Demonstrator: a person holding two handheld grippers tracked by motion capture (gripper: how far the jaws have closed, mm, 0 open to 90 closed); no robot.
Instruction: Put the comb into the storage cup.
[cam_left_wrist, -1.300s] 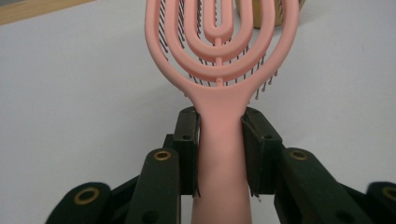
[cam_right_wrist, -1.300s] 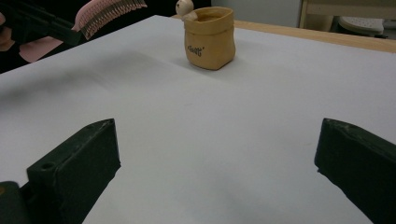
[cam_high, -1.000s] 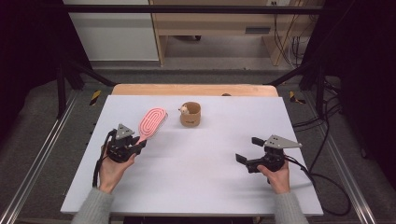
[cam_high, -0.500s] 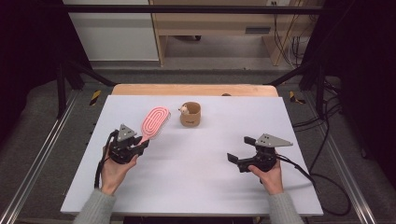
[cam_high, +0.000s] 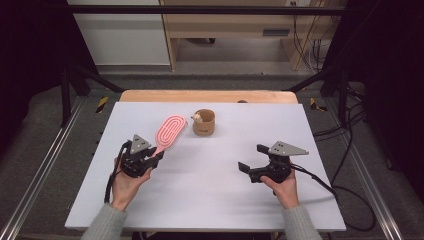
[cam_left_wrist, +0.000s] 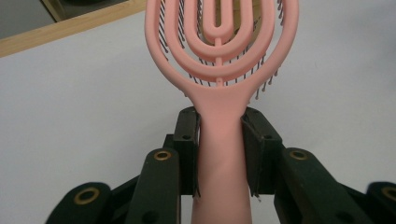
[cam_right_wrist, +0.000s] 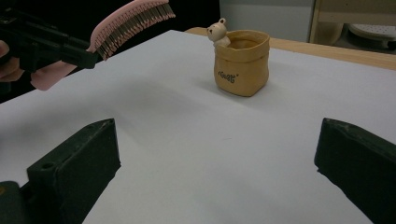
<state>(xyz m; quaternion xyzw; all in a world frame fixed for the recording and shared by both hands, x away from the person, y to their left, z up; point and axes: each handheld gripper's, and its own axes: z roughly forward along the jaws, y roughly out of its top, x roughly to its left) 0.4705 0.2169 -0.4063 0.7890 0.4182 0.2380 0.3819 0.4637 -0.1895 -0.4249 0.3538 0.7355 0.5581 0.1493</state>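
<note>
Gripping pink hairbrush (cam_left_wrist: 219, 140) handle — left gripper (cam_high: 150, 159) clamped | right gripper (cam_high: 252, 164) — jaws wide, holding nothing | tan pot (cam_high: 204, 123) beyond

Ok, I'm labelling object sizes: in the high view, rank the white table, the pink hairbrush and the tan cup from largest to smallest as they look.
1. White table.
2. Pink hairbrush, longer than the cup is wide.
3. Tan cup, smallest.

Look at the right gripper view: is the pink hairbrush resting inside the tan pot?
No, the pink hairbrush is held above the table by the left gripper, well apart from the tan pot.
</note>
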